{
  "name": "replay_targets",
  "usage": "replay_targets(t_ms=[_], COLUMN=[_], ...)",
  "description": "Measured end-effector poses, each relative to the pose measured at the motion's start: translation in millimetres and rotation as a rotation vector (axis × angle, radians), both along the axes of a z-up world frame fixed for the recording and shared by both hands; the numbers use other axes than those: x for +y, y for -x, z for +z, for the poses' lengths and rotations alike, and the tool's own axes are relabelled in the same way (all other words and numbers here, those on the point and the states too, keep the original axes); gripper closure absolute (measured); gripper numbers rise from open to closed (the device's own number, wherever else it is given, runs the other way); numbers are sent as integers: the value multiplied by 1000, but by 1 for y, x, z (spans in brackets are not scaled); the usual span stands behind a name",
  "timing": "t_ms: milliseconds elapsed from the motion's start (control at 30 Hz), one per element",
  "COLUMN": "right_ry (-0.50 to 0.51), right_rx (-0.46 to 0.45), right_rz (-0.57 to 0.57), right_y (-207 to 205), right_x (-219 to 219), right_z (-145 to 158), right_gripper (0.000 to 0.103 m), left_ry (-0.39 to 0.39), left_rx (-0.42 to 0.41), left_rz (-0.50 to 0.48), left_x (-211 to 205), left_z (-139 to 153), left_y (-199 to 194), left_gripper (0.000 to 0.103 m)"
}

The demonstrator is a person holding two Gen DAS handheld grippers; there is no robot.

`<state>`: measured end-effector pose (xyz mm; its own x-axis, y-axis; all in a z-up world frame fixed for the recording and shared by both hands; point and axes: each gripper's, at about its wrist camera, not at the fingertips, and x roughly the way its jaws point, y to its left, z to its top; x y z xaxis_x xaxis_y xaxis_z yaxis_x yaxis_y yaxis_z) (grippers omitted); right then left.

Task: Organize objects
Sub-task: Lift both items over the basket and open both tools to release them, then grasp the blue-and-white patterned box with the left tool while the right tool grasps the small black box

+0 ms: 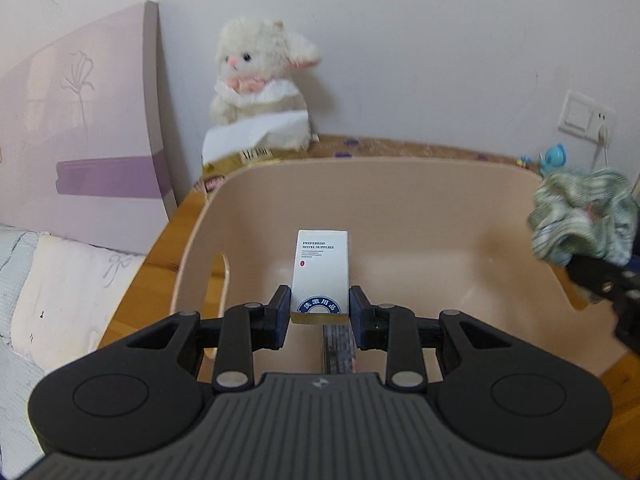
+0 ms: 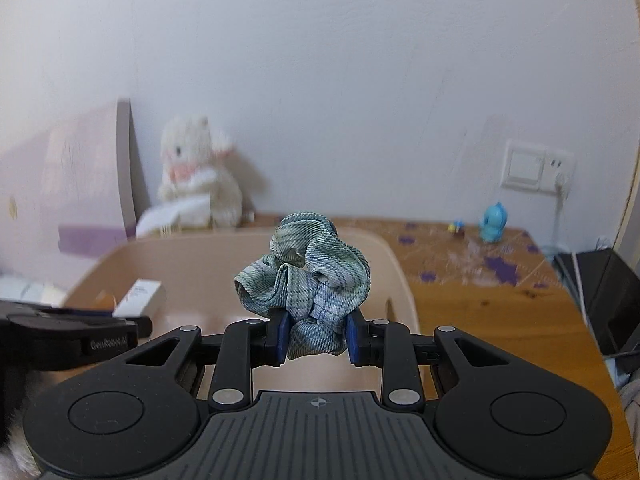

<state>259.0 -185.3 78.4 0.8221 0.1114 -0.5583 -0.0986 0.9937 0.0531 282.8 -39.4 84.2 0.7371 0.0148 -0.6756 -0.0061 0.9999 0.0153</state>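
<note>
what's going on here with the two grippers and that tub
A person is tidying small things into a beige tub on a wooden table. The left gripper is shut on a white hotel-supplies box, held over the tub's inside. The right gripper is shut on a green scrunchie, held above the tub's near rim.

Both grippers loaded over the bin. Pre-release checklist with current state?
1. Left gripper shut on the white box: ok, pads clamp its lower end.
2. White box over the beige bin opening: ok, the bin floor shows behind it.
3. Right gripper shut on the green scrunchie: ok, fabric pinched between the pads.
4. Scrunchie inside the bin's outline: cannot tell; it sits near the right rim in the left wrist view.
5. Grippers apart from each other: ok, a gap shows between them in both views.
6. Box height above the bin floor: cannot tell.
</note>
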Motion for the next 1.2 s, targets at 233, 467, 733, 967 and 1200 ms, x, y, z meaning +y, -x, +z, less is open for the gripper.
replay_targets(t_ms=[233,467,733,967,1200], right_ry=[60,32,29,54,75], right_rx=[28,-41,-60,-5,97], right_rz=[4,-11,-4,-4,-12], right_y=[7,40,82,105,112], right_x=[10,-2,-10,-23,-32], right_z=[-10,9,12,-10,-49], right_gripper=[54,28,9,5,4], left_ry=[-18,12,23,-20,-102], left_rx=[13,-80,-153,-133,-14], left_rz=[-37,-31,-26,-61,-114], left_x=[-5,17,41,44,36], left_z=[-7,14,37,25,-18], left_y=[6,39,93,132,146], left_gripper=[51,17,11,9,9])
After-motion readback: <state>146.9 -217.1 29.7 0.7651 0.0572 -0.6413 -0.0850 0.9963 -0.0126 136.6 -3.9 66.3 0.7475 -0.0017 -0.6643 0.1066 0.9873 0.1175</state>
